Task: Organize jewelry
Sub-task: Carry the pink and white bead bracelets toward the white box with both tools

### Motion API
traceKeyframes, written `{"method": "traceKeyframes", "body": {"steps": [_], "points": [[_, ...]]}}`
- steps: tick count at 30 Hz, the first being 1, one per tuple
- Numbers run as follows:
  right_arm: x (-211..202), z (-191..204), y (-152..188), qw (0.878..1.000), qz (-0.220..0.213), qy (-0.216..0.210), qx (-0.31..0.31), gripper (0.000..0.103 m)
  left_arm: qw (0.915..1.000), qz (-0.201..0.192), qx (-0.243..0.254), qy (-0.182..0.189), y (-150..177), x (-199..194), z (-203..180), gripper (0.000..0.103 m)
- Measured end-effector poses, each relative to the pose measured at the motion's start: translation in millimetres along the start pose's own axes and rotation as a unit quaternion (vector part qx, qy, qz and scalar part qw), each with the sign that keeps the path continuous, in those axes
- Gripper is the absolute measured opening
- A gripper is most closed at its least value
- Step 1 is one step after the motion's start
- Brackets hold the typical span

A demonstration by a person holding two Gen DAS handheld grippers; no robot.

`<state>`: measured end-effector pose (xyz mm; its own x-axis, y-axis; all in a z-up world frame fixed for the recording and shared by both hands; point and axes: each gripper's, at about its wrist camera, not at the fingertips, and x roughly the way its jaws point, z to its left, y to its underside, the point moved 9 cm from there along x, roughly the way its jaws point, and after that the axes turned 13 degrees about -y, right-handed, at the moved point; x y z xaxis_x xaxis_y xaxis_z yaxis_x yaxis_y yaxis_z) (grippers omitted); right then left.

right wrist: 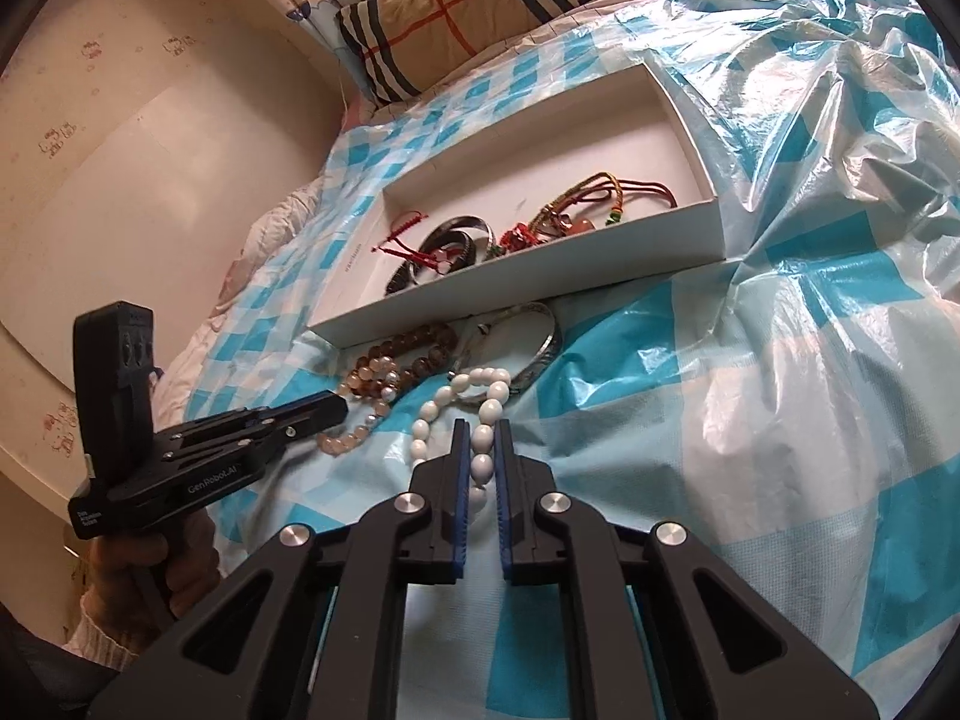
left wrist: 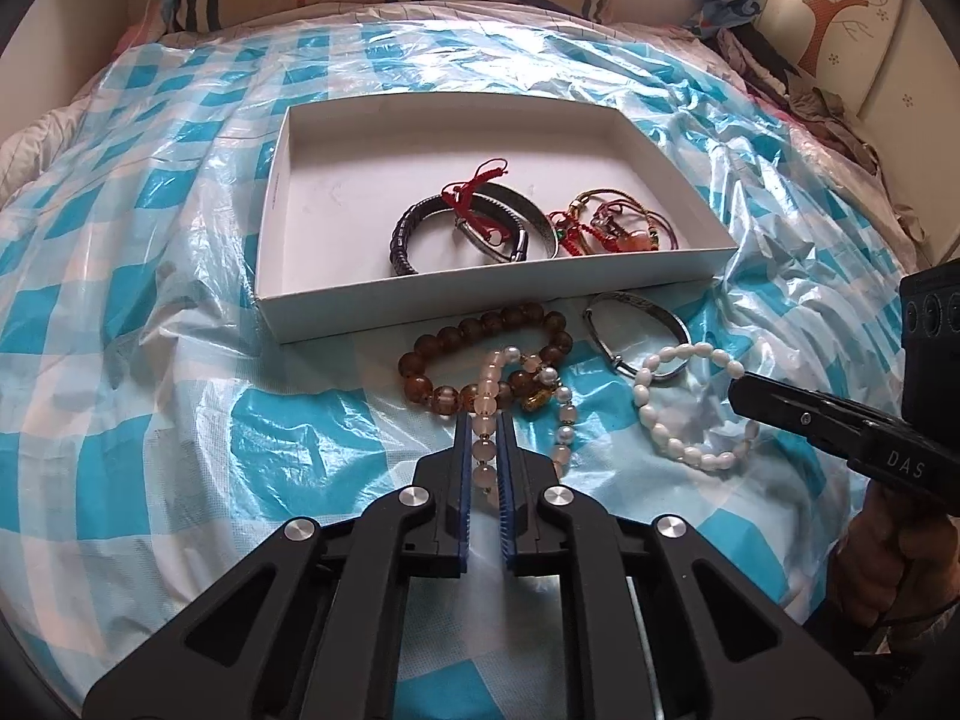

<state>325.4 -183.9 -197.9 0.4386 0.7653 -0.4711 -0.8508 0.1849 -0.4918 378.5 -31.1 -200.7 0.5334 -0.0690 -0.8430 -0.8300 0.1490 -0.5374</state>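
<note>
The left claw pinches the pink bracelet, which lies on the bed across the brown beads. The right claw clamps the white bracelet there. Both lie just before the box, beside a bangle.

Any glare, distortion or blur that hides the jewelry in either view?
Left wrist: plastic sheet glares in patches, fisheye bows the box, pink bracelet stays sharp. Right wrist: stronger glare on crumpled sheet at right, frame tilted, white bracelet clear; corners black in both.
</note>
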Motion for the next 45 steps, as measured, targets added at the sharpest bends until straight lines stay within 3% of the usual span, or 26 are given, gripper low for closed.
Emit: {"method": "traceKeyframes", "body": {"steps": [5, 13, 17, 19, 26, 29, 31, 33, 37, 40, 45], "points": [[-11, 14, -12, 0.999, -0.029, -0.039, 0.006, 0.009, 0.9992, -0.012, -0.023, 0.028, -4, -16, -4, 0.007], [-25, 34, -26, 0.997, -0.054, -0.057, -0.013, 0.009, 0.9995, -0.031, -0.004, -0.004, -12, -31, -7, 0.007], [-20, 29, -20, 0.999, -0.029, -0.011, -0.033, 0.010, 0.9994, -0.034, 0.000, -0.011, -13, -34, -5, 0.007], [-17, 21, -17, 0.998, -0.020, 0.028, -0.045, 0.033, 0.9994, -0.032, -0.002, -0.012, -12, -33, -3, 0.007], [16, -17, 4, 0.990, 0.053, 0.115, -0.066, 0.033, 0.9996, -0.027, -0.005, -0.009, -9, -27, -1, 0.007], [21, -18, 7, 0.983, 0.062, 0.145, -0.096, 0.023, 0.9997, -0.024, -0.005, -0.008, -8, -24, -2, 0.007], [22, -14, 8, 0.983, 0.064, 0.140, -0.102, 0.009, 0.9997, -0.022, -0.005, -0.007, -7, -23, -3, 0.007], [18, -12, 7, 0.985, 0.056, 0.131, -0.094, 0.009, 0.9997, -0.023, -0.006, -0.006, -7, -23, -4, 0.007], [2, -3, -2, 0.999, 0.003, 0.036, -0.031, 0.009, 0.9995, -0.030, -0.009, -0.004, -10, -28, -4, 0.007], [-9, 12, -10, 0.999, -0.028, -0.030, -0.006, 0.009, 0.9992, -0.036, -0.018, 0.007, -14, -34, -3, 0.007], [-19, 29, -25, 0.995, -0.056, -0.087, 0.017, 0.009, 0.9986, -0.045, -0.023, 0.016, -19, -42, -4, 0.007]]}}
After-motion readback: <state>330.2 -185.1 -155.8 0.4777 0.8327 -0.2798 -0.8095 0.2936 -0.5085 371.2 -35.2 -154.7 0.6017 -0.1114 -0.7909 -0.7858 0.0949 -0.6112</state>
